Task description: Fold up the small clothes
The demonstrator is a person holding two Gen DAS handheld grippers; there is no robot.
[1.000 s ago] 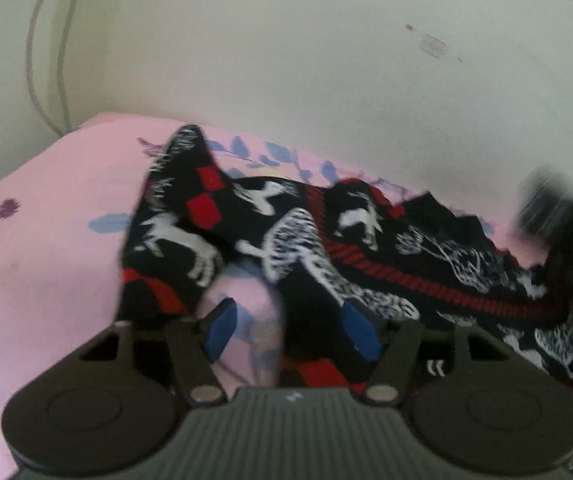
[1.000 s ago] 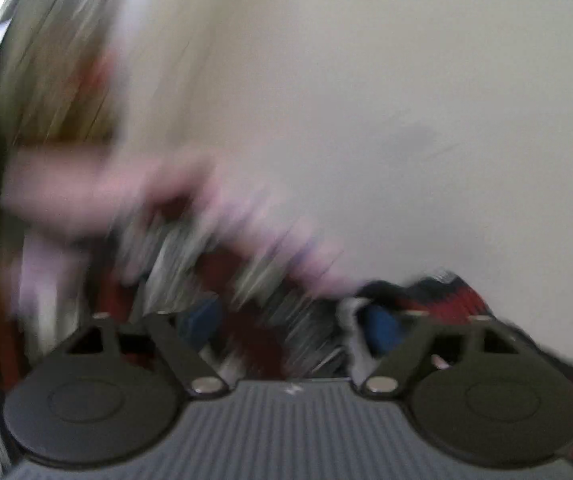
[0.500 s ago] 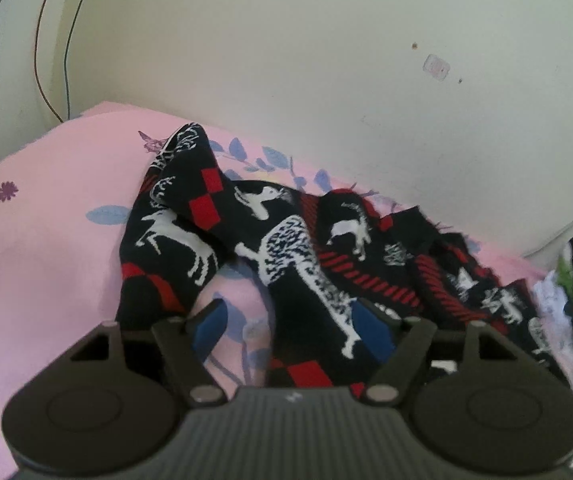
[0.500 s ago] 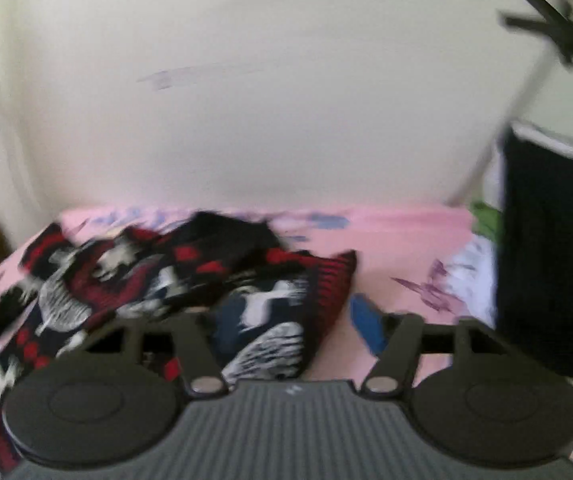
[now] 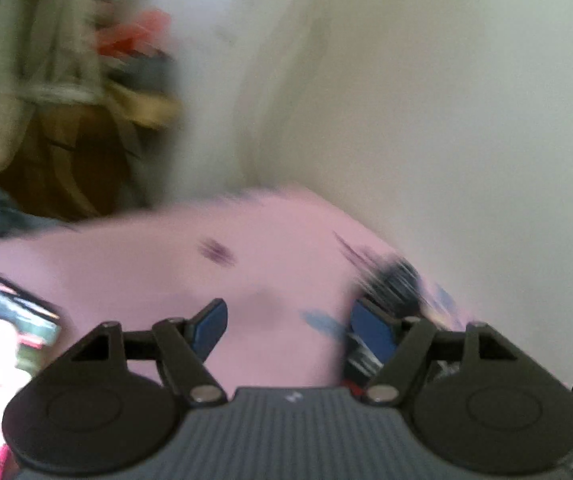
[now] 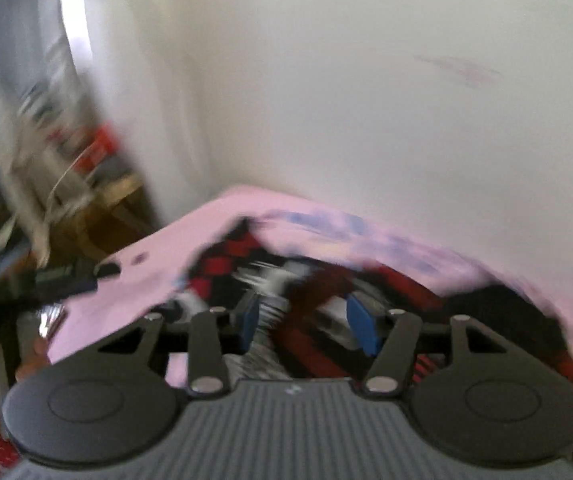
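Note:
A black, red and white patterned garment [image 6: 310,280] lies crumpled on the pink bedsheet [image 6: 134,292]. My right gripper [image 6: 306,320] is open just above it, with cloth showing between its blue pads. In the left wrist view my left gripper [image 5: 290,324] is open over bare pink sheet [image 5: 146,272]; only a blurred dark edge of the garment [image 5: 394,280] shows by its right finger. Both views are motion-blurred.
A white wall [image 6: 366,100] runs behind the bed. Cluttered shelves and brown furniture [image 5: 66,120] stand beyond the bed's left edge. A phone with a lit screen [image 5: 2,332] lies on the sheet at the left. The other hand-held gripper [image 6: 6,292] shows at the right view's left edge.
My left gripper has swung left, off the garment and over bare sheet. My right gripper has swung left and now sits over the middle of the garment.

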